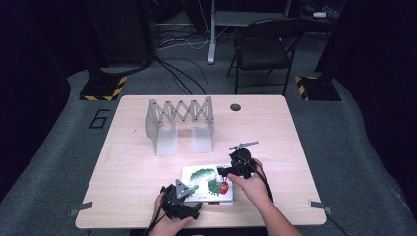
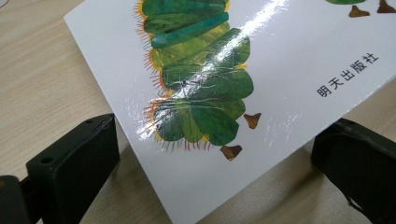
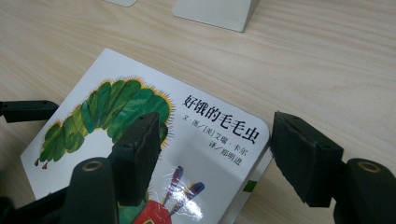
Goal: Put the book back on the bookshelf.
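I am holding the left gripper (image 2: 205, 154) released at the near left corner of the picture book (image 2: 280, 60); its two black jaws are standing wide apart, one on each side of that corner, and neither pad is pressing on the cover. In the left gripper view the corner of the glossy white cover is pointing down between the jaws, with the tail end of the green caterpillar (image 2: 196, 79) printed on it and a line of black Chinese characters toward the right edge. From the high view I am seeing this left gripper (image 1: 193, 192) low at the front edge of the worktop (image 1: 137, 196), with my left hand (image 1: 169, 223) wrapped around its body.

I am keeping the right gripper (image 3: 215, 154) part open over the far right corner of the book (image 3: 219, 140). One jaw is hanging over the cover near the caterpillar's head, the other is standing off past the book's right edge above bare wood, so the rounded corner is sitting between them; I cannot tell whether either pad is touching the book. In the high view the right gripper (image 1: 222, 170) is sitting at the right side of the book (image 1: 206, 184), with my right hand (image 1: 253, 184) behind it.

The book is lying flat, cover up, near the front middle of the worktop. Farther back, well apart from it, a grey expanding rack (image 1: 179, 123) is standing upright on the wood, and two of its feet (image 3: 215, 11) are showing at the top of the right gripper view. Behind the worktop a black folding chair (image 1: 265, 46) is standing on the grey floor (image 1: 59, 147).
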A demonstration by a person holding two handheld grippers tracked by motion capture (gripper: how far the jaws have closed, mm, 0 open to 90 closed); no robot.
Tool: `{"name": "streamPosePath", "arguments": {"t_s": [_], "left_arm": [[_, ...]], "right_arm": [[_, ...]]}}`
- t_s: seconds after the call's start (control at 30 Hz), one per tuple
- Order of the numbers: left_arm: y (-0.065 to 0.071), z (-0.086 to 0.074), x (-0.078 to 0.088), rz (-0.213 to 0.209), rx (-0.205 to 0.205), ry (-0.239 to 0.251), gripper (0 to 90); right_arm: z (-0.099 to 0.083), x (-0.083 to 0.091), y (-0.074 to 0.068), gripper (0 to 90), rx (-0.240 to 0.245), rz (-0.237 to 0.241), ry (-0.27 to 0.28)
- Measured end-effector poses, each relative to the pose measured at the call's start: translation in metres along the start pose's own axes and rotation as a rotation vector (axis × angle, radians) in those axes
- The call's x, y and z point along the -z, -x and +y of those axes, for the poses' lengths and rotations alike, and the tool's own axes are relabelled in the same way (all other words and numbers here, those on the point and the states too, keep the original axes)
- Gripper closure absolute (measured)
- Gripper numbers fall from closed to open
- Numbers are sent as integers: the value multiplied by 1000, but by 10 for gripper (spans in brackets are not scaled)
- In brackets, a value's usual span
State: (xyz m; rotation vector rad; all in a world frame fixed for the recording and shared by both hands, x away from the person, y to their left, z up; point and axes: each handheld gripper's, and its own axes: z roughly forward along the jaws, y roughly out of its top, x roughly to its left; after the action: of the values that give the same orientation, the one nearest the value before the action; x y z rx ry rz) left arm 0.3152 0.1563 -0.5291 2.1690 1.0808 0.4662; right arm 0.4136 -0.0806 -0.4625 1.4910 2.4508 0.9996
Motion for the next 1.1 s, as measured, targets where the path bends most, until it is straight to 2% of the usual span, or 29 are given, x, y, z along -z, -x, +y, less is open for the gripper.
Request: {"name": "streamPosePath", "arguments": {"t_s": [0.07,0.13,0.23,0.3,0.37,0.47,0.5,0.63,0.7,0.77,0.8,1.1], "left_arm": [[0,0,0,2,2,-1,9],[1,0,0,0,14,-1,9],[1,-1,1,6,19,0,9],[2,-1,1,18,19,1,9],[3,0,1,28,8,1,10],[10,1,4,70,-63,24,48],[11,1,4,75,-75,26,57],[12,1,5,77,-81,31,63],[12,1,5,76,-91,27,65],[13,1,5,85,-102,37,75],[14,1,6,86,-121,40,80],[16,0,6,100,-138,53,94]], "right_arm": [[1,1,-1,330,13,-6,7],[1,2,-3,331,0,-1,5],[1,2,-3,331,6,-1,13],[1,2,-2,331,23,-1,13],[1,1,-3,331,23,0,16],[1,-1,-1,334,30,-2,16],[1,-1,-2,334,17,-1,14],[1,-1,-2,335,8,3,8],[1,-1,-1,335,18,1,11],[1,-1,-1,335,21,1,11],[1,-1,-1,335,22,1,12],[1,-1,0,336,12,7,9]]}}
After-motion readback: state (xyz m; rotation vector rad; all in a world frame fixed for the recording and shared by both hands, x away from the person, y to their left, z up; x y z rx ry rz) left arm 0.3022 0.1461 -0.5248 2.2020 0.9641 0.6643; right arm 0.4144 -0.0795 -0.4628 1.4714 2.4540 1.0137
